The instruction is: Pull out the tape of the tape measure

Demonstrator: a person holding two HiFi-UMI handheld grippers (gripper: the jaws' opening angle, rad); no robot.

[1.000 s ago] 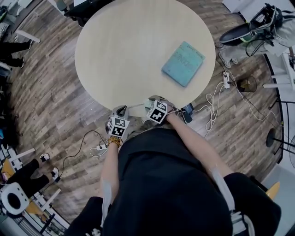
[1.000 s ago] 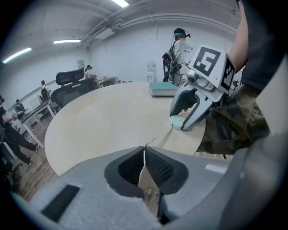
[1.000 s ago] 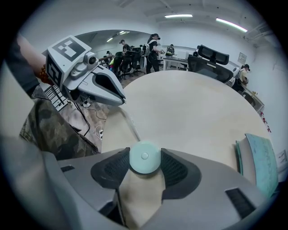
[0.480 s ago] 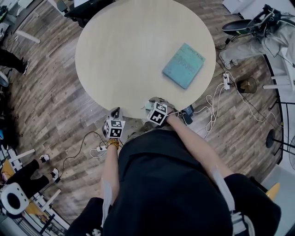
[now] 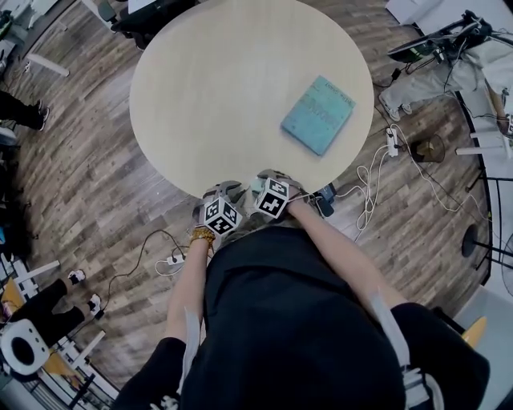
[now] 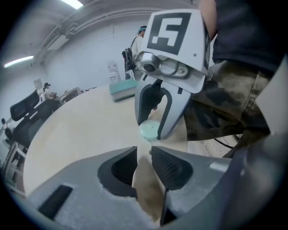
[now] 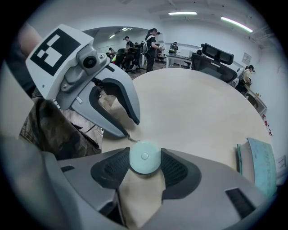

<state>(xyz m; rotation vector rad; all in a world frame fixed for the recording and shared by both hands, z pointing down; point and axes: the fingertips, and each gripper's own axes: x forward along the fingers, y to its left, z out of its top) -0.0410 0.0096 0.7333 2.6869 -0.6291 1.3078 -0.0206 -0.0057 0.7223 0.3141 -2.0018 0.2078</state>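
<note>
While viewed along the right claw [image 7: 144, 158]: clenched on the round mint tape measure [image 7: 144, 161], pads against both its sides, at the near rim of the surface [image 5: 240, 96]. Beside it, left claw [image 6: 144, 153]: parted by a narrow slit, grasping nothing, tips close to the case. Judged as the reach for the tape end, nothing drawn out yet. Next: pinch the tab, pull sideways, keep the case pinned.

Open-plan office or lab. Strip lights [image 7: 182, 13] line a white ceiling. People [image 7: 150, 40] stand by desks [image 7: 180, 58] and black office chairs [image 7: 216, 56] at the top of the right gripper view. Cables [image 5: 369, 188] and a power strip [image 5: 393, 140] lie on the plank floor [image 5: 80, 184].
</note>
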